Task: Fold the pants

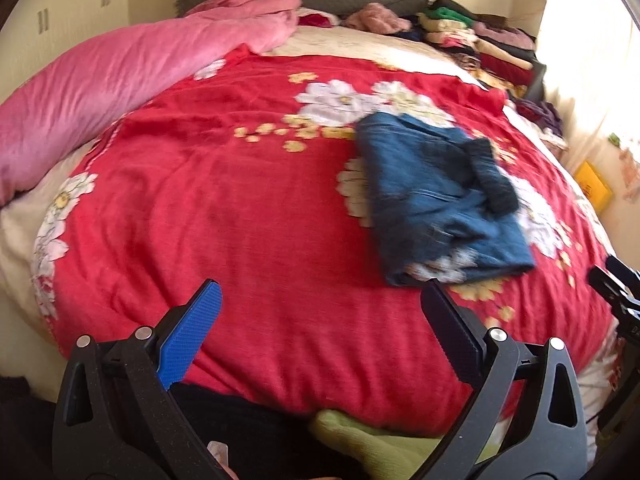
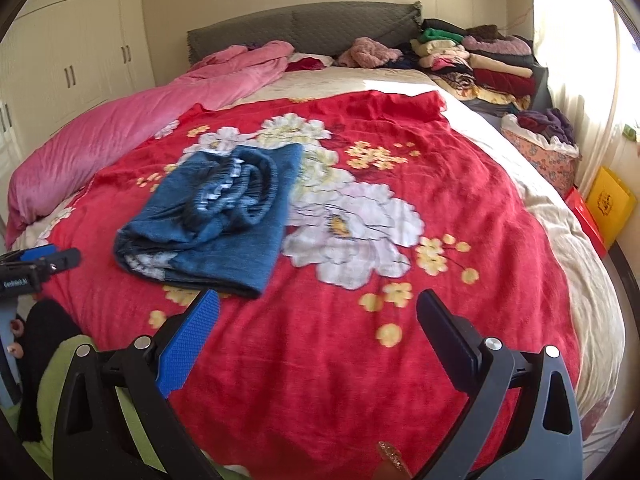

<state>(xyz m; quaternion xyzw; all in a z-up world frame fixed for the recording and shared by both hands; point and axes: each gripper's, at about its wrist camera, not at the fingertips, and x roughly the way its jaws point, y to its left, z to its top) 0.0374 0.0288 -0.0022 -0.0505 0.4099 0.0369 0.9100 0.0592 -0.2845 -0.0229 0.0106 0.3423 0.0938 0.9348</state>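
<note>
Bright daylight from the right, blown-out glare at window (image 2: 628, 92); strong fisheye edge bending, dark corners, slight motion blur overall.

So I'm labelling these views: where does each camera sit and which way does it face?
Left wrist: on the left gripper, facing up the bed; jeans ahead-right; right gripper at the right edge.
Right wrist: on the right gripper, same heading; jeans ahead-left, left gripper at the left edge.
Shared: jeans, red blanket, headboard.
</note>
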